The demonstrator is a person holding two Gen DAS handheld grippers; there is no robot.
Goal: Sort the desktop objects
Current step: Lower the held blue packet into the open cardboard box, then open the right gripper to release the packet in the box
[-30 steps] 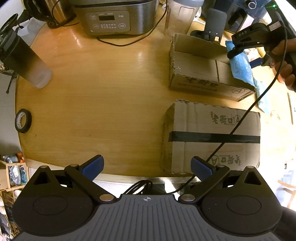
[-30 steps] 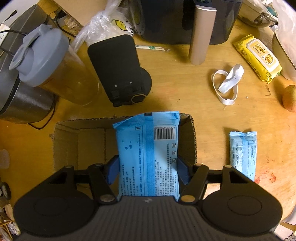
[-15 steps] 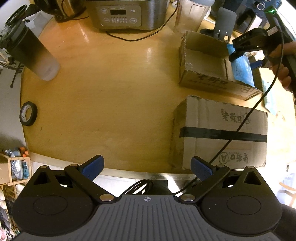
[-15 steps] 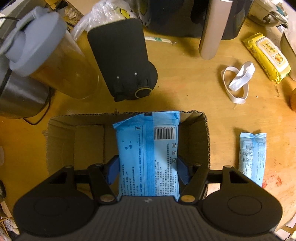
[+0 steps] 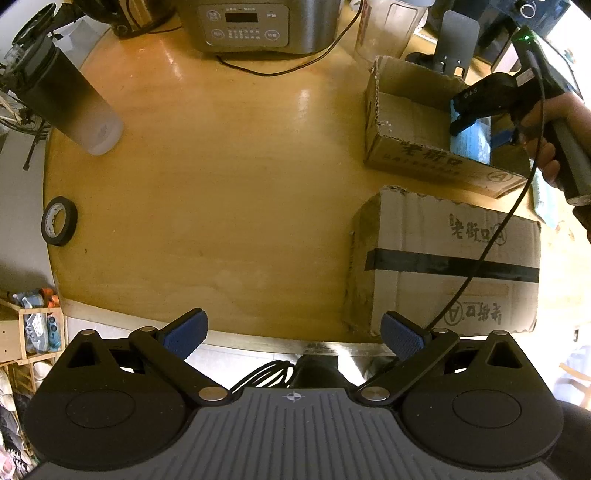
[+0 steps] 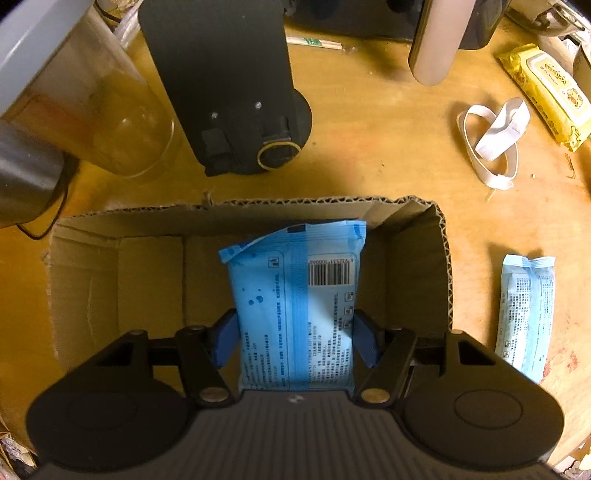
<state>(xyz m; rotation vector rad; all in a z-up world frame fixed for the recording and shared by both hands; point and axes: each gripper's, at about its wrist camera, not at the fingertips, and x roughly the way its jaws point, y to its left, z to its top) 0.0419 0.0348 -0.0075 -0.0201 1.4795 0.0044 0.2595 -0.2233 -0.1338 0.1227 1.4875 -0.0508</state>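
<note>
My right gripper (image 6: 293, 341) is shut on a blue wet-wipe pack (image 6: 295, 302) and holds it inside the open cardboard box (image 6: 147, 295), at the box's right half. The pack's far end leans near the box's far wall. The left wrist view shows the same box (image 5: 410, 147) with the right gripper (image 5: 480, 122) and the blue pack (image 5: 471, 146) down in it. My left gripper (image 5: 293, 332) is open and empty, hanging over the table's near edge. A second, narrower blue pack (image 6: 524, 310) lies on the table right of the box.
A closed taped carton (image 5: 443, 266) stands close in front of the open box. A yellow wipe pack (image 6: 543, 88), white strap (image 6: 491, 144), black stand (image 6: 236, 92) and shaker bottle (image 6: 74, 92) lie beyond the box. A tape roll (image 5: 59, 220), dark bottle (image 5: 70, 103) and cooker (image 5: 258, 26) are on the left.
My right gripper has lowered the blue pack down into the open box. My left gripper has drawn back a little from the table and stays open.
</note>
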